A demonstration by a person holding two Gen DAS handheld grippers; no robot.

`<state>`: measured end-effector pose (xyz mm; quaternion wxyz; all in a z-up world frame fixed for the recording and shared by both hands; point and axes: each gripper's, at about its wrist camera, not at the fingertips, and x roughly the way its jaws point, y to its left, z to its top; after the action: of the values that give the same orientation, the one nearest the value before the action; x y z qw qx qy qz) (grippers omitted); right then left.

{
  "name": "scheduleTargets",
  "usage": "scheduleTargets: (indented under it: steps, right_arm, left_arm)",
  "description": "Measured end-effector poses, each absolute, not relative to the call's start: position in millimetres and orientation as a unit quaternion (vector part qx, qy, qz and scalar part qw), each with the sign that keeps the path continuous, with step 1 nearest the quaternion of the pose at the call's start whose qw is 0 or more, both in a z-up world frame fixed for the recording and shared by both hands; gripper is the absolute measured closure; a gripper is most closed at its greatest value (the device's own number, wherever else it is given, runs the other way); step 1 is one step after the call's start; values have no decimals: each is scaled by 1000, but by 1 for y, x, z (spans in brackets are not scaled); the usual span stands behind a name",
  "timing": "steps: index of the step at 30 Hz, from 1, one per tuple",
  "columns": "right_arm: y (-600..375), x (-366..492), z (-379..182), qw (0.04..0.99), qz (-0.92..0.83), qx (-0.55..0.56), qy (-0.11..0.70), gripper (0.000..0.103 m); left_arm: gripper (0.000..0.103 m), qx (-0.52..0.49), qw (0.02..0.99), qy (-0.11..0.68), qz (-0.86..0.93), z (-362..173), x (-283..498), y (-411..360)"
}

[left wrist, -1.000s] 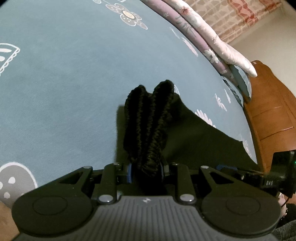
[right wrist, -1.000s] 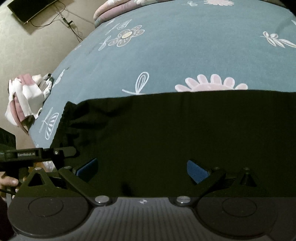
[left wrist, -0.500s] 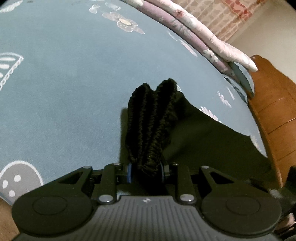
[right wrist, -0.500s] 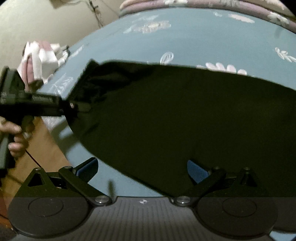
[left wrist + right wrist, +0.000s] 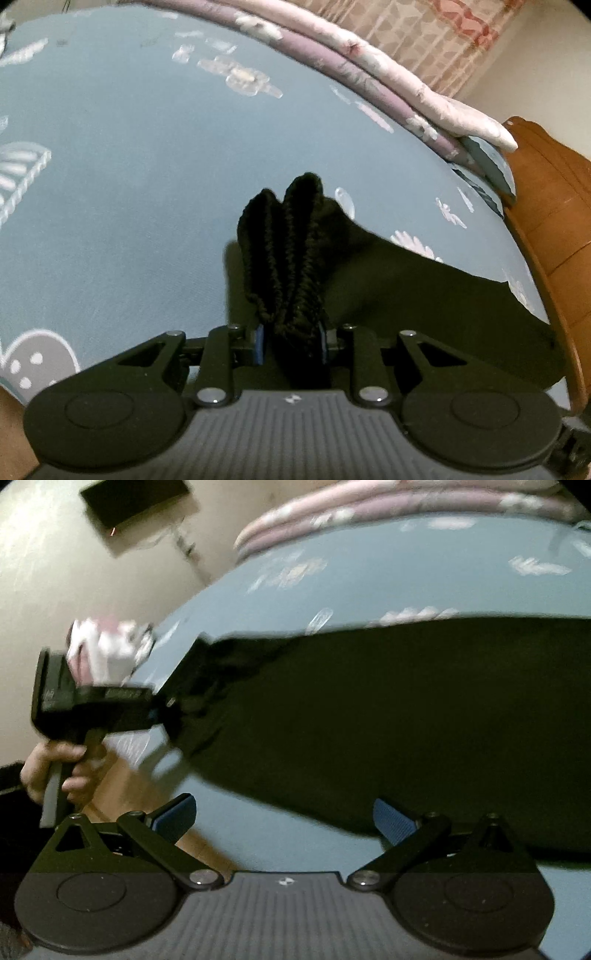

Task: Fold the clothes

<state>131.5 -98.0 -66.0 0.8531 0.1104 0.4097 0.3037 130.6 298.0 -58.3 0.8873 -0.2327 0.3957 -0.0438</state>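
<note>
A black garment [image 5: 388, 720] lies spread over the blue flowered bedspread [image 5: 129, 177], and everything else here is easiest placed from that dark cloth. At its left corner the left gripper [image 5: 290, 343] has its two fingers pressed together on a bunched, ribbed band of the garment (it looks like a gathered waistband or cuff, though I cannot say which). The bunch [image 5: 288, 251] stands up out of the jaws in two thick ridges, and the rest of the cloth falls away from it to the right, toward the wooden bed frame [image 5: 554, 221].

Seen from the other side, that same gripper [image 5: 162, 709] pulls the corner of the garment up off the bedspread, with a person's hand [image 5: 55, 768] wrapped round its handle below and left of the cloth.

The right gripper [image 5: 284, 819] hangs over the near edge of the garment with its blue-padded fingers [image 5: 391, 819] wide apart and nothing between them; the right pad sits against the dark hem in the picture, but I cannot tell whether it touches.

Beyond the garment, at the far edge of the bed, a rolled pink and mauve quilt [image 5: 369, 66] runs along. Left of the lifted corner, past the bed's side, a heap of pink and white cloth [image 5: 107, 650] shows, blurred. Higher on the pale wall [image 5: 55, 572] above it hangs a dark flat panel [image 5: 136, 506].
</note>
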Motion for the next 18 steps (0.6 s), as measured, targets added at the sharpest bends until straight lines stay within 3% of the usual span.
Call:
scheduleTargets:
  steps: [18]
  right_arm:
    - [-237, 98, -59, 893, 194, 200, 352, 0]
  left_arm:
    - [80, -252, 881, 365, -163, 17, 174, 200]
